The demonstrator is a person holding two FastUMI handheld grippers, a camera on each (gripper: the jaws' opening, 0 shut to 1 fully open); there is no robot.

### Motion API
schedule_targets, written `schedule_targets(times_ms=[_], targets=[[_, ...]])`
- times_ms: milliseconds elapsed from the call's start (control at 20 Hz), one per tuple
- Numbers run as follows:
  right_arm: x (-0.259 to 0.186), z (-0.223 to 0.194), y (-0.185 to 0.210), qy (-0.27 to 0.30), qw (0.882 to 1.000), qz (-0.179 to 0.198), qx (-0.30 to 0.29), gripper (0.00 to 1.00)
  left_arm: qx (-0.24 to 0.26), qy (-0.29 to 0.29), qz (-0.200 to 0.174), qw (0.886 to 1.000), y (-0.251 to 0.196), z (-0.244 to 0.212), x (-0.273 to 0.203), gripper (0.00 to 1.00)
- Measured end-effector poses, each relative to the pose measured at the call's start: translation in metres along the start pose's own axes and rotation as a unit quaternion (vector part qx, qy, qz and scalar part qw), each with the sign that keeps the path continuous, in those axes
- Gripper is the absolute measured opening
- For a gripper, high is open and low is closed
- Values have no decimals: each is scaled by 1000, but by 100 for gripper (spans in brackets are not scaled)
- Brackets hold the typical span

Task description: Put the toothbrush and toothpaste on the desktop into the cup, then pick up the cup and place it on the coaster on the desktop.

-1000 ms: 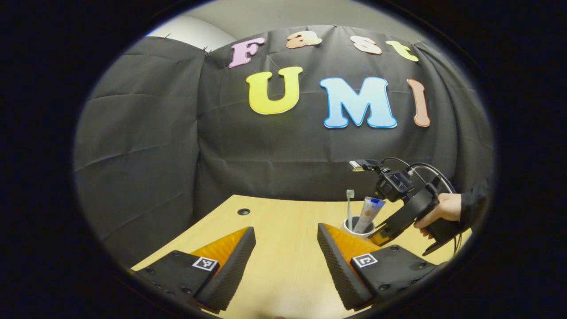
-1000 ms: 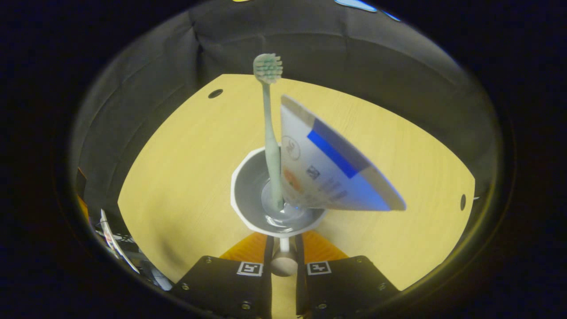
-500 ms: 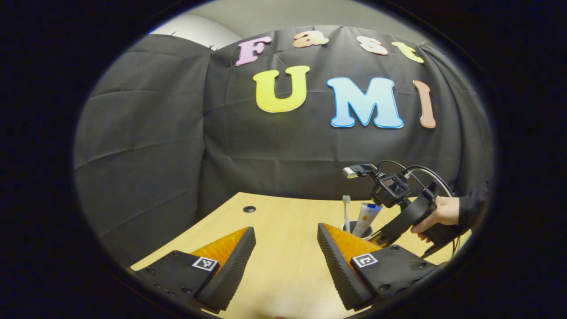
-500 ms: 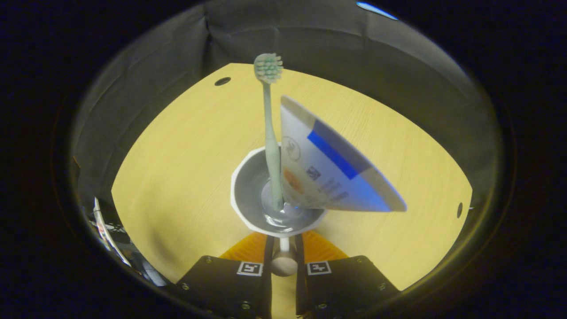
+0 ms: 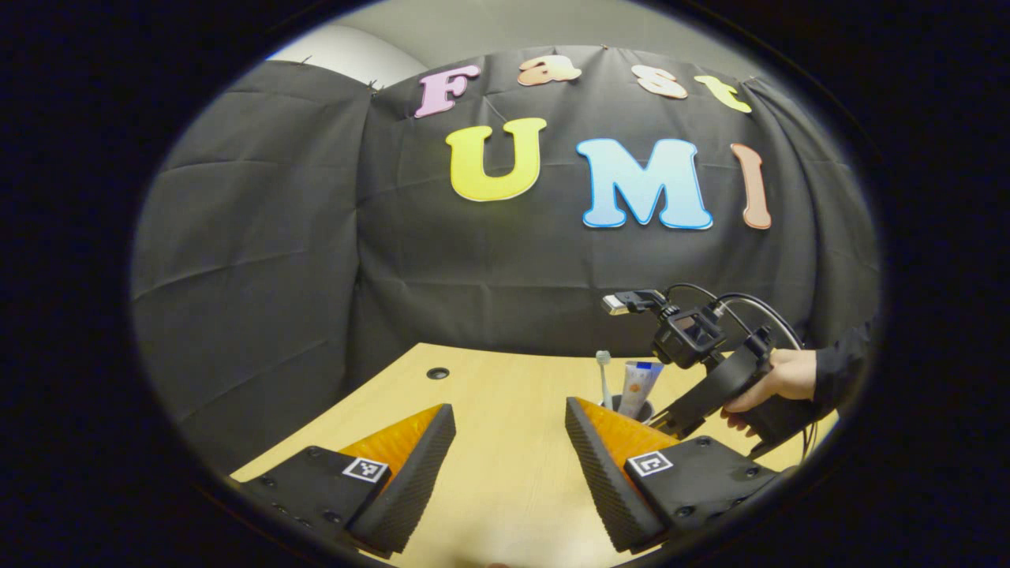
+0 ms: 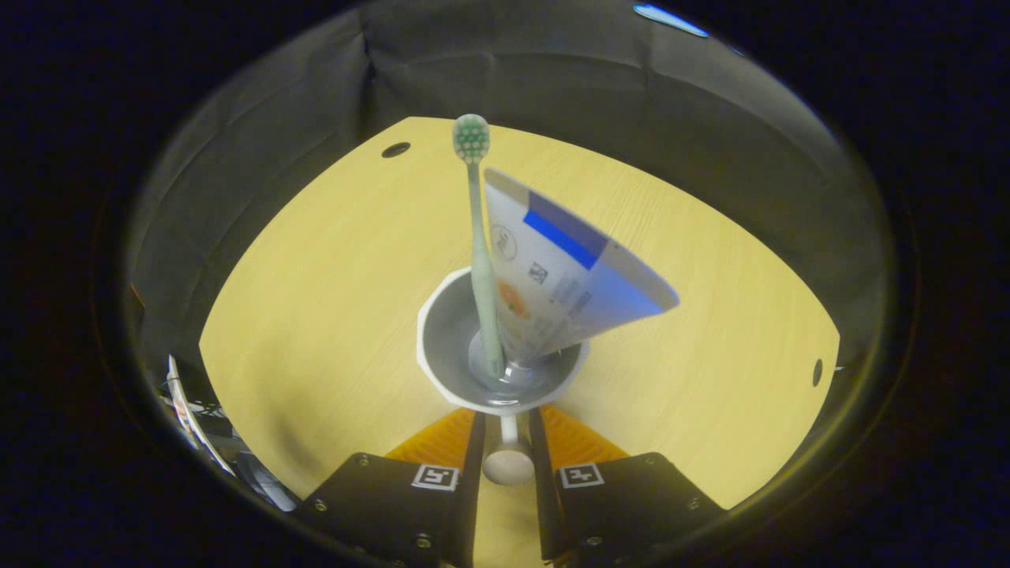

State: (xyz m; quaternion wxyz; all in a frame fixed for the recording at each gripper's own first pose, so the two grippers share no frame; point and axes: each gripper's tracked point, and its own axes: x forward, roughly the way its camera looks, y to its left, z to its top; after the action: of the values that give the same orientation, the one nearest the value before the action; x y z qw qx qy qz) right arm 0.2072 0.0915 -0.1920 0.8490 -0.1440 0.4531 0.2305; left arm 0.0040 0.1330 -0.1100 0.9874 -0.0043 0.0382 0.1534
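Cup (image 6: 505,379) with toothbrush (image 6: 481,260) and toothpaste (image 6: 564,292): we see right claw (image 6: 506,465) pinching its handle; left claw (image 5: 509,465) wide.

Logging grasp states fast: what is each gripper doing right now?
Left gripper: open, holding nothing.
Right gripper: shut on the handle of the cup, which holds the toothbrush and toothpaste.

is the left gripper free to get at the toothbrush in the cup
Probably yes: the left gripper is open, and bare desk lies between it and the cup. The toothbrush stands clear above the rim, though the right gripper crowds one side.
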Motion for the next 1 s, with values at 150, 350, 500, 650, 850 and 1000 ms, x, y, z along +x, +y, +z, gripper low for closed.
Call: schedule_targets(times_ms=[150, 350, 500, 650, 850, 1000], targets=[[-15, 4, -2, -18, 1000, 0, 5, 30, -1, 0, -6, 1000, -6, 1, 0, 94], [-48, 12, -6, -65, 998, -8, 16, 30, 6, -3, -23, 1000, -23, 9, 0, 94], [-84, 21, -15, -121, 992, -32, 31, 29, 5, -12, -40, 999, -37, 26, -4, 94], [-130, 34, -27, -207, 975, -64, 46, 30, 4, -32, -53, 998, -49, 53, -9, 94], [-199, 39, -36, -321, 938, -111, 64, 33, 14, -66, -75, 995, -78, 103, -20, 96], [-256, 37, -37, -395, 904, -145, 73, 39, 15, -87, -86, 992, -91, 133, -30, 94]])
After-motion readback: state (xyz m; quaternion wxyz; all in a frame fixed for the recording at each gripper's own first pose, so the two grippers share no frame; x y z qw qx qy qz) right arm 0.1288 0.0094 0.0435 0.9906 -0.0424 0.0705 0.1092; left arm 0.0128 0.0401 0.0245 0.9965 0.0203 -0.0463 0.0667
